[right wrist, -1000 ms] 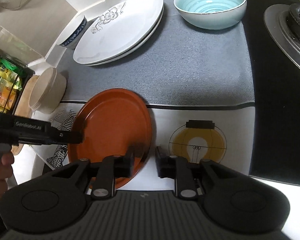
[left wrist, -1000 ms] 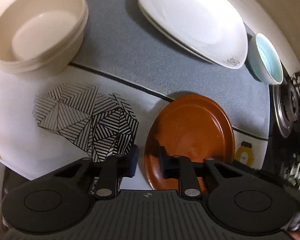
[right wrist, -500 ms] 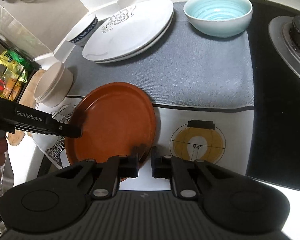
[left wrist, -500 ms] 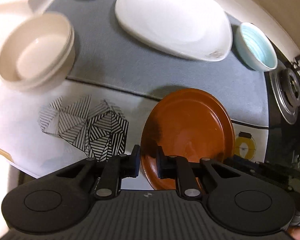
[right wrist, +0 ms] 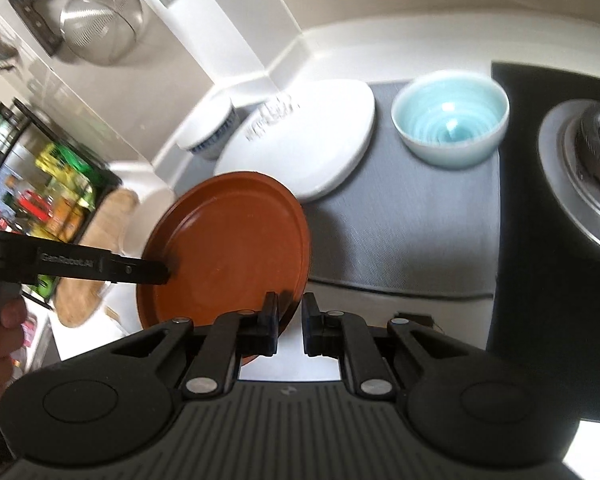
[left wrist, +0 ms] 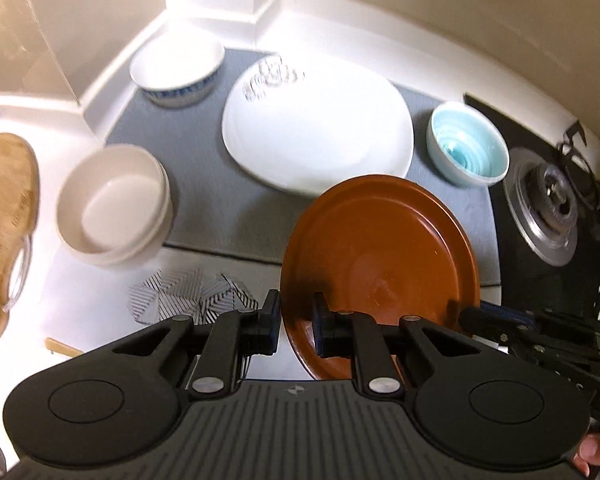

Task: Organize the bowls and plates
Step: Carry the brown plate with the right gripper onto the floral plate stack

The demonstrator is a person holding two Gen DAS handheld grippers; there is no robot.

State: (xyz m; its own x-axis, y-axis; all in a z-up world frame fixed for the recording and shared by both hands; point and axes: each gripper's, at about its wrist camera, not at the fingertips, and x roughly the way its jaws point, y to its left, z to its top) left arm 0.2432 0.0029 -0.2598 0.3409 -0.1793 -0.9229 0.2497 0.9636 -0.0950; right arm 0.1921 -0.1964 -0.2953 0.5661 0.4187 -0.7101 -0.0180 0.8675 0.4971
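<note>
A brown plate (left wrist: 384,264) is held in the air above the counter, gripped on two sides. My left gripper (left wrist: 296,326) is shut on its left rim, and my right gripper (right wrist: 289,322) is shut on its near rim (right wrist: 236,248). The left gripper's fingers (right wrist: 140,270) reach in from the left in the right wrist view. The stacked white plates (left wrist: 320,132) lie on the grey mat (left wrist: 204,184) beyond. A light blue bowl (left wrist: 466,150) stands right of them, a blue-patterned white bowl (left wrist: 178,68) at the back left, and stacked beige bowls (left wrist: 114,210) at the left.
A gas burner (left wrist: 552,208) on a black hob is at the right. A wooden cutting board (left wrist: 2,224) lies at the far left. A white cloth with a black striped pattern (left wrist: 188,300) covers the near counter. A rack of packets (right wrist: 56,184) stands at the left.
Both grippers have lifted the brown plate off the white cloth and carried it up and toward the white plates. The views now look from higher up.
</note>
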